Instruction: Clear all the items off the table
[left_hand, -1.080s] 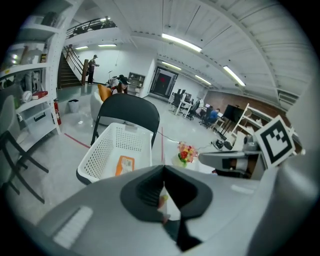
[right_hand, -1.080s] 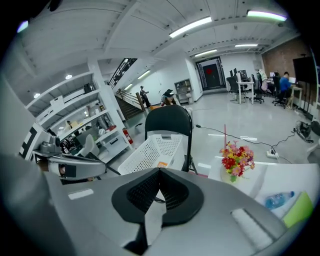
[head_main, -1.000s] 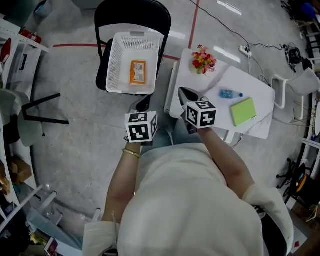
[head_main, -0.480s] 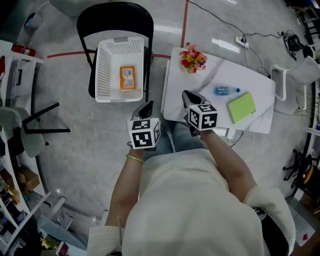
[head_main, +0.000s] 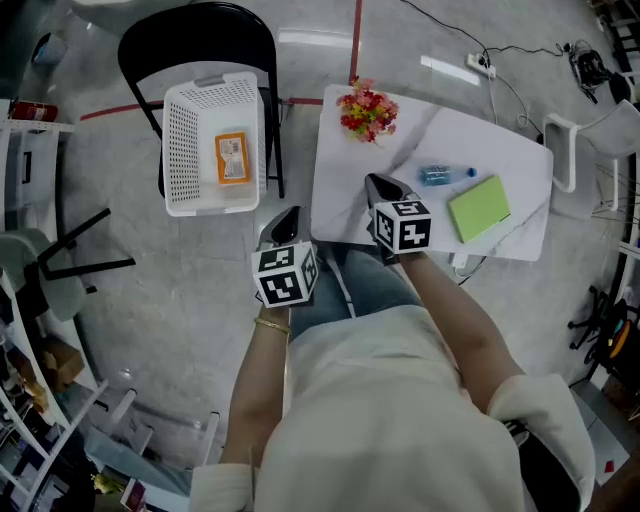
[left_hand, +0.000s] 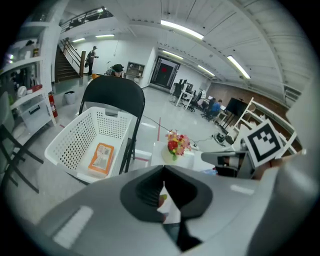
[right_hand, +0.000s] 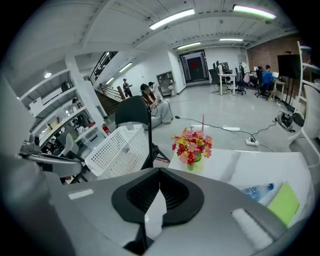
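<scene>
A white table holds a pot of red and yellow flowers, a small water bottle and a green pad. Left of it, a white basket rests on a black chair with an orange packet inside. My right gripper hangs shut and empty over the table's near edge, short of the bottle. My left gripper is shut and empty beside the table's near left corner. The right gripper view shows the flowers, bottle and pad ahead.
A power strip with cables lies on the floor behind the table. A white chair stands at the right and shelving at the left. The person's lap presses against the table's near side. People sit far off in the hall.
Both grippers have moved forward and a little down toward the table, staying shut. In the head view, basket and table have slid leftward.
</scene>
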